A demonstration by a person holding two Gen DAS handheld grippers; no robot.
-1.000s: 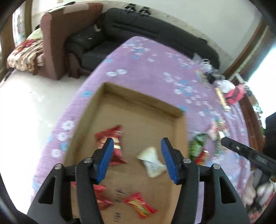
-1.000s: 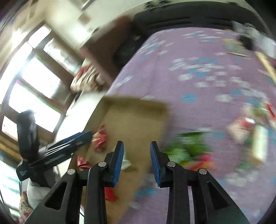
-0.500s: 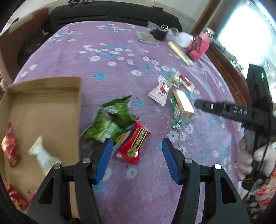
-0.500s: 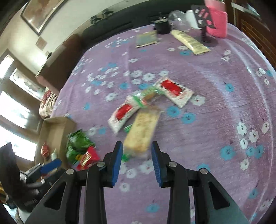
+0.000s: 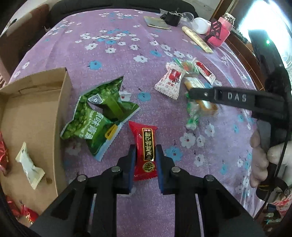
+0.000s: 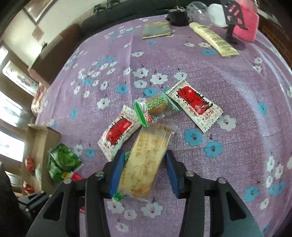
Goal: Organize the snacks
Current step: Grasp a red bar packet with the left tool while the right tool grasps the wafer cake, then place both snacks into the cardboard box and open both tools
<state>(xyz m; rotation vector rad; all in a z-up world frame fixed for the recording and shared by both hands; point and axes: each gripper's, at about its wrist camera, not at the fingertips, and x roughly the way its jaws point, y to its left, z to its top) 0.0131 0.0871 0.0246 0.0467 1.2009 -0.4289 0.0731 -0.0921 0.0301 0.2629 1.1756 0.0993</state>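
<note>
My left gripper point(image 5: 145, 155) is closed on a red snack packet point(image 5: 147, 147) lying on the purple flowered cloth. Two green snack bags point(image 5: 98, 116) lie just left of it, beside the cardboard box point(image 5: 60, 116), which holds a white packet point(image 5: 30, 168) and red packets. My right gripper point(image 6: 145, 162) is open, its blue pads astride a yellow cake packet point(image 6: 146, 162). Behind that lie two white-and-red packets point(image 6: 118, 134) point(image 6: 195, 105) and a green-wrapped pastry point(image 6: 157, 107). The right gripper also shows in the left wrist view point(image 5: 200, 94).
At the far edge of the table stand a pink container point(image 6: 244, 27), a cream tube point(image 6: 213, 39), a dark flat packet point(image 6: 157, 30), a black object point(image 6: 178, 17) and a clear lid point(image 6: 197, 9). A sofa lies beyond the table.
Both grippers swung away from the box to the loose snacks. My left gripper closed on the red packet. My right gripper lowered over the yellow cake packet and opened wider.
</note>
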